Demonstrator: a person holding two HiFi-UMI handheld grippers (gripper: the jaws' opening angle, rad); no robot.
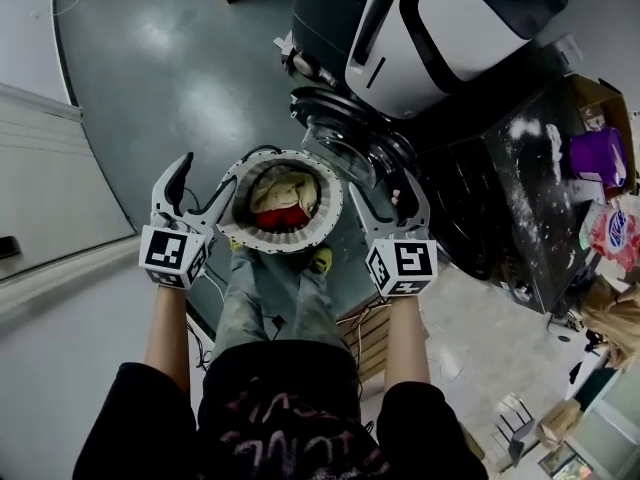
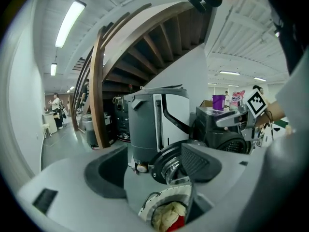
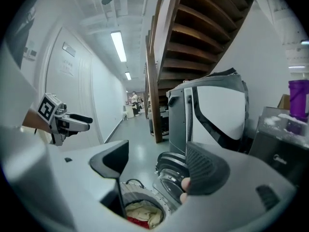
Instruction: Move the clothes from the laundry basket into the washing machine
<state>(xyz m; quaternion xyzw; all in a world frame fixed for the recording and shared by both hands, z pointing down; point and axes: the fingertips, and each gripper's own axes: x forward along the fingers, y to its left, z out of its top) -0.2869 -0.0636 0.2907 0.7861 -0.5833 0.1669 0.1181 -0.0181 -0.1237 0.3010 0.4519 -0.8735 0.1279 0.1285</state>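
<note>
Both wide open and empty: left gripper and right gripper flank the laundry basket, maybe touching its rim; clothes sit inside, near the washing machine

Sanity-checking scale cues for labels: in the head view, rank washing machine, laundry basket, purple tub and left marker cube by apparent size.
1. washing machine
2. laundry basket
3. purple tub and left marker cube: these look alike, and the cube sits nearer the camera, so unranked.
</note>
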